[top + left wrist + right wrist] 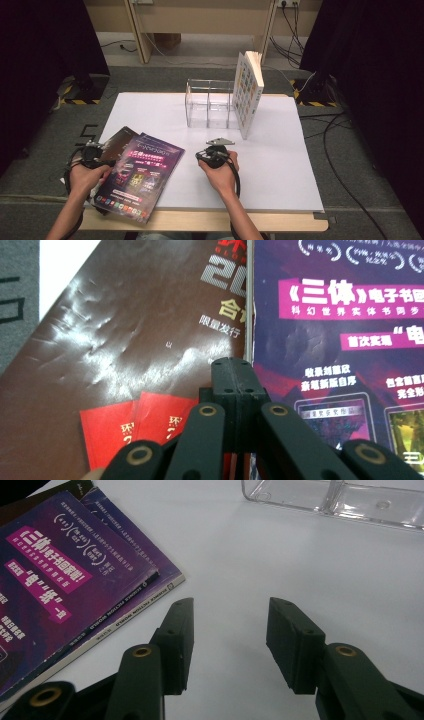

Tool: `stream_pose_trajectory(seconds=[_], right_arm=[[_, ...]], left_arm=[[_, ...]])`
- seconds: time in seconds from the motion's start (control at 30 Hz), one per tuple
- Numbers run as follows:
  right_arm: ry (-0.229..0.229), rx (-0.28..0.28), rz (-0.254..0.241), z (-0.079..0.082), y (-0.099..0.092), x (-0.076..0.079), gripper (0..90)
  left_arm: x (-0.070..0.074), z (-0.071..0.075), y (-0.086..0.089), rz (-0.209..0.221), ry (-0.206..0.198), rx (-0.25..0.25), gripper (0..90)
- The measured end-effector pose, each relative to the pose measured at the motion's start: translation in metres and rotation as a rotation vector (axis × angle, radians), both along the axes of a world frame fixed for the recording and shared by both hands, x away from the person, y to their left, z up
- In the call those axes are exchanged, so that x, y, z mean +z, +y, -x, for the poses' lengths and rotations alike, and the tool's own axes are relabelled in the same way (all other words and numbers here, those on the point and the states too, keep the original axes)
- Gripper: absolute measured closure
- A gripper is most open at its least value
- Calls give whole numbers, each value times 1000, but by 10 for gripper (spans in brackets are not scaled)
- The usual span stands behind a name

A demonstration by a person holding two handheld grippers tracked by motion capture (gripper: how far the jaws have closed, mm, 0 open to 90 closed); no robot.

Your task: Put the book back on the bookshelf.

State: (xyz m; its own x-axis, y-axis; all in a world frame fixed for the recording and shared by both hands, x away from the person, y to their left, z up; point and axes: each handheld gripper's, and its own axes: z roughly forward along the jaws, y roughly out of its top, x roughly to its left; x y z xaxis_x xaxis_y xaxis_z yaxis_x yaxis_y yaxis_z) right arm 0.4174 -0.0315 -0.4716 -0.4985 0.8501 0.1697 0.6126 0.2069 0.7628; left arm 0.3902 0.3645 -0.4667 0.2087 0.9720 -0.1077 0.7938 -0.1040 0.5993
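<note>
A purple magazine [140,175] lies at the table's near left, overlapping a brown magazine [117,142]. My left gripper [98,151] rests by their left edge, jaws shut with nothing visible between them. From the left gripper view the shut tips [236,385] sit over the seam between the brown cover [140,330] and the purple cover [340,340]. My right gripper [216,149] stands open over bare white table just right of the magazines. Its jaws [229,625] are empty, with the purple magazine [65,595] to their left.
A clear acrylic organizer [209,102] with compartments stands at the back middle of the white table [280,165]. A thick book [247,92] stands upright against its right side. The organizer's base [340,500] lies ahead of the right jaws.
</note>
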Motion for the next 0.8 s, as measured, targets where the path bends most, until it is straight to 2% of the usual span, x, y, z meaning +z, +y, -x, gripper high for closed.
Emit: stream_pose_trajectory(seconds=[0.13,0.23,0.5,0.57,0.7,0.8], right_arm=[[1,1,0,-1,-1,0,547],[6,2,-2,-1,0,-1,547],[25,19,-2,-2,7,-5,547],[26,29,-1,-3,10,-6,547],[55,43,-9,-6,19,-7,544],[72,66,-10,-11,26,-8,541]], left_arm=[[0,0,1,20,9,-3,900],[-1,0,-1,56,21,-24,900],[-3,1,-11,53,21,-45,900],[-2,1,-13,41,20,-52,900],[-2,2,-16,16,15,-53,900],[-2,4,-19,17,20,-67,900]])
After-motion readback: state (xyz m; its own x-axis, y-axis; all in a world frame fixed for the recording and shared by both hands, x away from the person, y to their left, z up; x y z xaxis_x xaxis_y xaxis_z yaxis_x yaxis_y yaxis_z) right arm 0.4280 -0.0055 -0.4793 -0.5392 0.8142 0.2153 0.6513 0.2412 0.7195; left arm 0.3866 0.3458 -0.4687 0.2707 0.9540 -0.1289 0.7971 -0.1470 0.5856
